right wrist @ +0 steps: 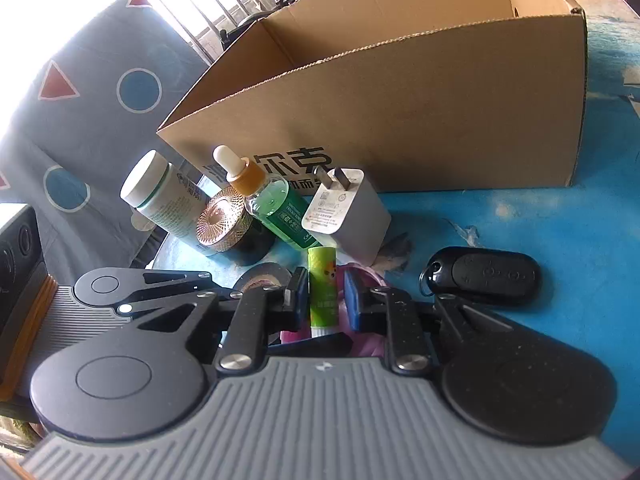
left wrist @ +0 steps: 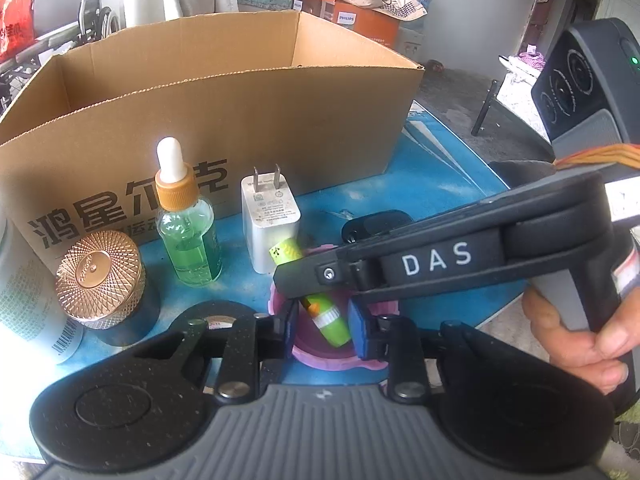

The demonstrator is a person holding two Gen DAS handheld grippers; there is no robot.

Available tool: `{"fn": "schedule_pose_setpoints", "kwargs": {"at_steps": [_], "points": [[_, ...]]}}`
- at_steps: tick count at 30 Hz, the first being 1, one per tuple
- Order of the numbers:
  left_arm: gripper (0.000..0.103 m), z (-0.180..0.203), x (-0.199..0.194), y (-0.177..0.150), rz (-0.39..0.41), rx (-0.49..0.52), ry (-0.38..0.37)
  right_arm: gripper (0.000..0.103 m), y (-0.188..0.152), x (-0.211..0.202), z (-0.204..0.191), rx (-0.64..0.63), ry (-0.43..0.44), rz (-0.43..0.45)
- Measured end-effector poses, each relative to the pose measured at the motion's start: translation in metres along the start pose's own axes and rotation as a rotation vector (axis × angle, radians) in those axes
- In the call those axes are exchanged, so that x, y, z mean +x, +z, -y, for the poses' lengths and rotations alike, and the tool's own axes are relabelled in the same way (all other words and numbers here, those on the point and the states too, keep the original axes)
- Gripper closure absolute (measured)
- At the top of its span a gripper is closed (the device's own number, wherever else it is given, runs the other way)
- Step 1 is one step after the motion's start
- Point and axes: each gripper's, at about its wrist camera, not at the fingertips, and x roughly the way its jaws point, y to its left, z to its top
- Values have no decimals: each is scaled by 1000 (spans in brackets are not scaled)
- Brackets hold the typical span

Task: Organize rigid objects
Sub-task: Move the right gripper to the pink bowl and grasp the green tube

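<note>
A green glue stick (left wrist: 334, 326) leans out of a pink cup (left wrist: 276, 300) on the blue table (right wrist: 560, 240). My right gripper (right wrist: 325, 300) is shut on the glue stick (right wrist: 322, 280) around its middle. In the left wrist view, one of its fingers (left wrist: 312, 276) crosses over the stick from the right. My left gripper (left wrist: 323, 322) is low over the cup's mouth. Its blue pads straddle the stick's lower end, and a gap shows on the left side. Part of the pink cup (right wrist: 368, 276) shows behind the right gripper's fingers. An open cardboard box (left wrist: 240, 120) stands behind.
In front of the box stand a green dropper bottle (left wrist: 188, 236), a white charger (left wrist: 268, 224), a gold-lidded jar (left wrist: 100, 280) and a white pill bottle (right wrist: 160, 200). A black key fob (right wrist: 488, 276) lies to the right, a tape roll (right wrist: 264, 276) to the left. A hand (left wrist: 580, 332) holds the right gripper's handle.
</note>
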Motion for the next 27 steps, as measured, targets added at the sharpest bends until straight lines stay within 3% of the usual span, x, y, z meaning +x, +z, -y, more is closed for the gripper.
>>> {"fn": "schedule_pose_setpoints", "kwargs": {"at_steps": [15, 22, 27], "points": [[84, 6, -29, -2, 66, 34, 25, 88, -11, -24, -4, 41, 32, 70], [84, 10, -67, 9, 153, 67, 36, 88, -5, -56, -31, -11, 36, 138], [83, 9, -101, 34, 243, 81, 68, 88, 14, -84, -60, -107, 41, 214]]}}
